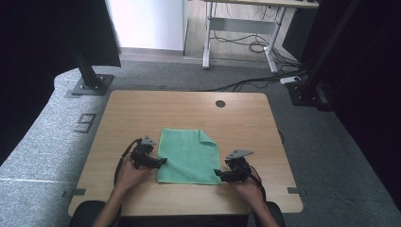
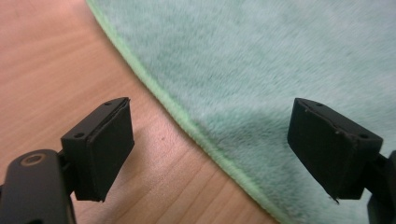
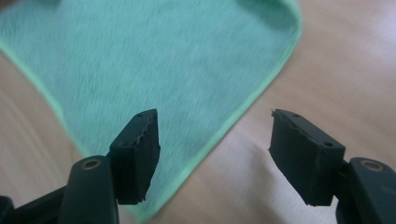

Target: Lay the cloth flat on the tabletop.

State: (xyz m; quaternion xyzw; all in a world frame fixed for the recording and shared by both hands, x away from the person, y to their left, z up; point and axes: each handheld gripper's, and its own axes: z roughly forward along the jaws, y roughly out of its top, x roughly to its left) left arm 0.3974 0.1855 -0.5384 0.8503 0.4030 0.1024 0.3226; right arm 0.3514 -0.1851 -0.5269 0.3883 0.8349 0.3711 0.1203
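- High view: a green cloth (image 1: 188, 157) lies flat near the front middle of the wooden surface (image 1: 142, 113), with its far right corner folded over onto itself.
- Left hand-held gripper (image 1: 162, 161) sits at the cloth's left edge, low on that side, pointing toward the cloth; the person's left hand (image 1: 128, 173) holds it from behind.
- Right hand-held gripper (image 1: 217, 173) sits at the cloth's near right corner, pointing inward, held by the right hand (image 1: 246, 183).
- Each hand-held gripper carries a grey three-cornered plate on top and trails a dark cable.
- Left gripper view: the 2 black jaws of the left hand-held gripper (image 2: 210, 147) stand spread wide with nothing pinched; the cloth's (image 2: 280, 60) hemmed edge runs diagonally between them, 1 jaw over bare wood and the other over the fabric.
- Right gripper view: the right hand-held gripper (image 3: 215, 154) is also spread, gripping nothing; the cloth's (image 3: 154, 60) green hem passes just under the left jaw, and the other jaw hangs over bare wood.
- Whether any jaw tip touches the fabric cannot be told.
- A round dark grommet (image 1: 220, 103) sits in the surface near its far edge, well apart from the cloth.
- No containers stand on the surface.
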